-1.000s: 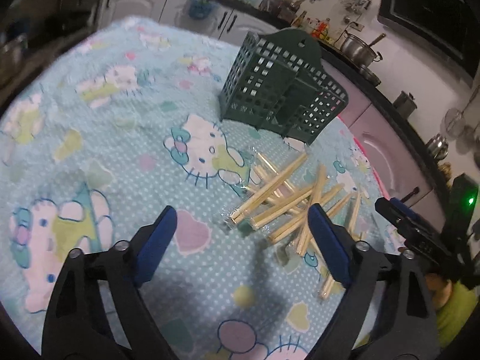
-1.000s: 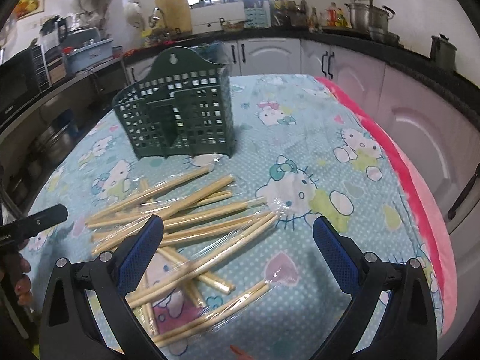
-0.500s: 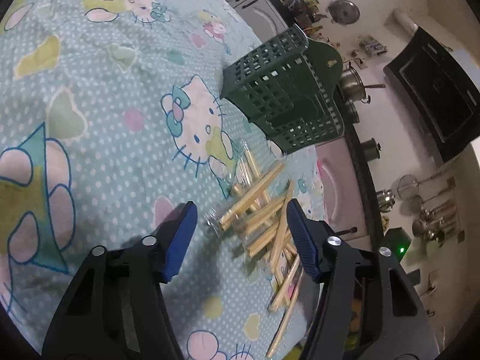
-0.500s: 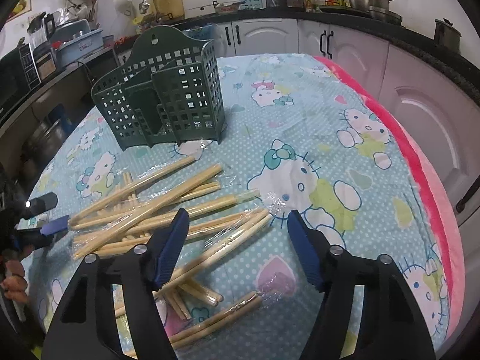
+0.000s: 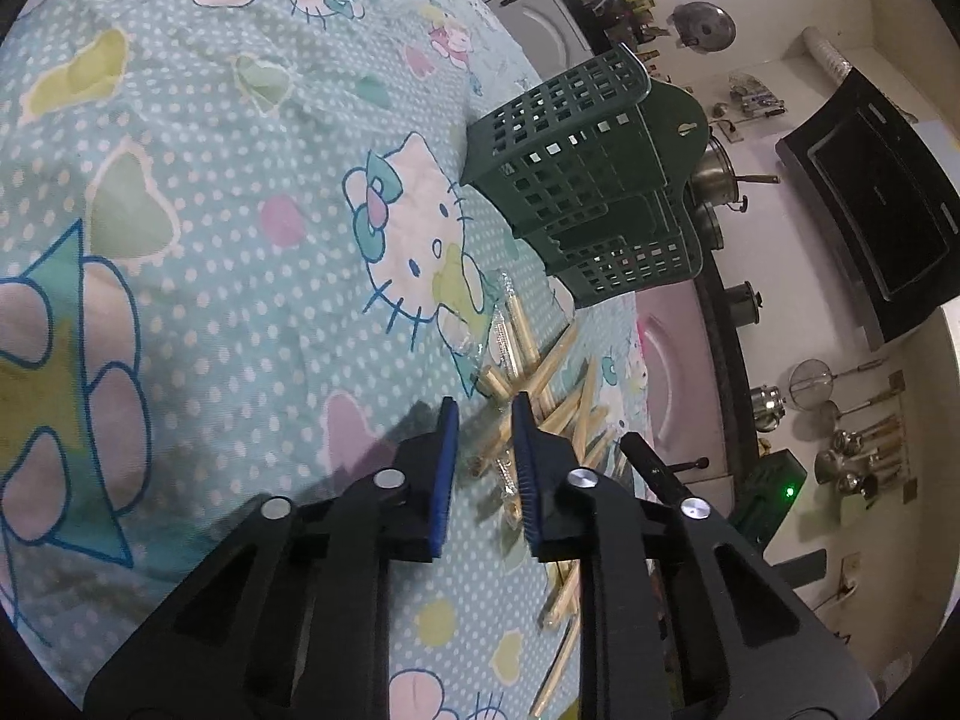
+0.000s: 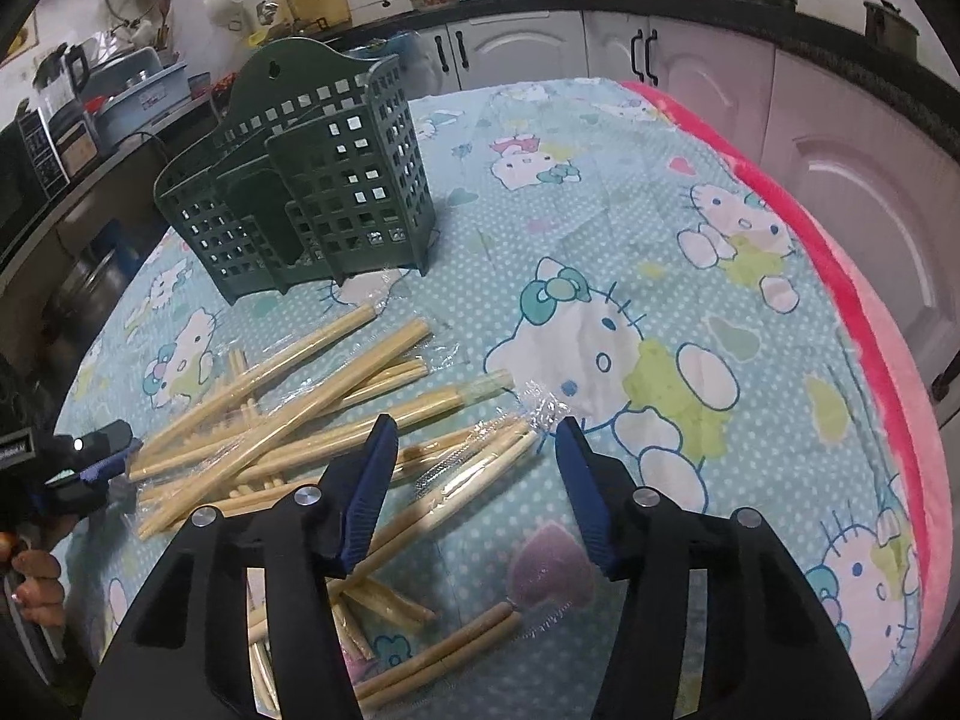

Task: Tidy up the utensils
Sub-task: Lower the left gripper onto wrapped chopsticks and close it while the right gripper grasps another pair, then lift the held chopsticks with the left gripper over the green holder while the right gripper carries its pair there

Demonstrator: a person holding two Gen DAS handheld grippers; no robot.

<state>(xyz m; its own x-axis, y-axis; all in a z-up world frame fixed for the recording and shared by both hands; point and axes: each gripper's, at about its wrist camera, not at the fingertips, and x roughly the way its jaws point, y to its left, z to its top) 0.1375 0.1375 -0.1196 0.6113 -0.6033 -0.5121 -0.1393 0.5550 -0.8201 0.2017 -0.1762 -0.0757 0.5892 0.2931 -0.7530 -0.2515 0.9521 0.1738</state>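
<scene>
Several pairs of bamboo chopsticks in clear wrappers point(image 6: 312, 402) lie in a loose heap on the Hello Kitty cloth, also in the left wrist view point(image 5: 540, 384). A dark green slotted utensil holder point(image 6: 306, 192) stands upright behind them, also in the left wrist view point(image 5: 600, 186). My left gripper point(image 5: 483, 420) is narrowed to a small gap around the near ends of wrapped chopsticks; contact is unclear. My right gripper point(image 6: 474, 444) is open, low over a wrapped pair point(image 6: 480, 474) that lies between its fingers.
The table's pink edge point(image 6: 840, 276) runs along the right. White kitchen cabinets point(image 6: 660, 54) and a dark counter with pots point(image 5: 720, 180) surround the table. The left gripper shows at the left edge of the right wrist view point(image 6: 78, 462).
Both grippers have narrowed and dropped toward the chopsticks. The left one has rolled, tilted and closed to a small gap at the heap's near ends. The right one moved forward over a wrapped pair.
</scene>
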